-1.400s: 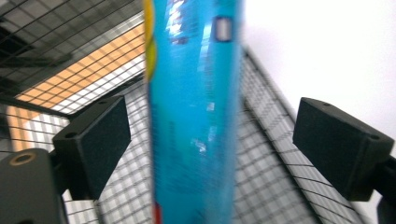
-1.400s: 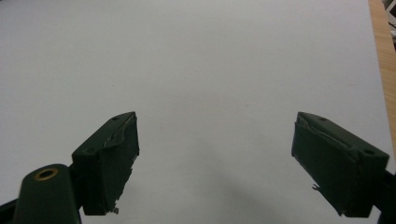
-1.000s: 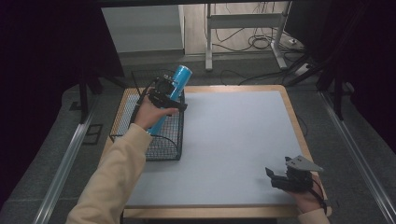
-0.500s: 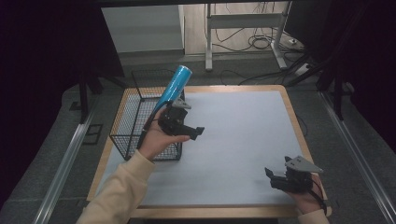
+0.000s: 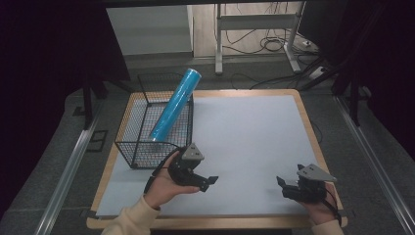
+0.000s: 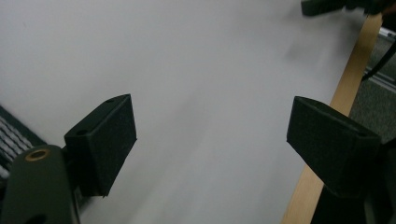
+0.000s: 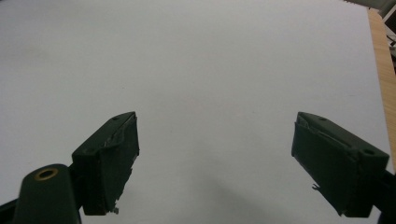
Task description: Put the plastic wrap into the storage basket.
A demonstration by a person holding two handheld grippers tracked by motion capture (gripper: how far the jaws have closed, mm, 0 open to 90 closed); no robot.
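Observation:
A blue tube (image 5: 176, 104) leans tilted in a black wire basket (image 5: 128, 148) at the table's left, its top end poking over the far rim. My left gripper (image 5: 208, 182) hovers low over the white mat just in front of the basket and apart from it. In the left gripper view the left gripper (image 6: 210, 135) is open; its jaws have just been closing a little and nothing lies between them. My right gripper (image 5: 283, 186) rests near the front right edge, and in its own view the right gripper (image 7: 215, 149) stands open over bare mat.
A white mat (image 5: 244, 127) covers the table, with a wooden border (image 5: 308, 127) around it. In the left gripper view the wooden edge (image 6: 348, 88) runs along the right side. Metal rails and desk legs with cables stand on the floor beyond.
My left gripper has drawn away from the blue tube at the basket, toward the near edge and lower. The tube stays leaning in the basket. The right gripper has kept still.

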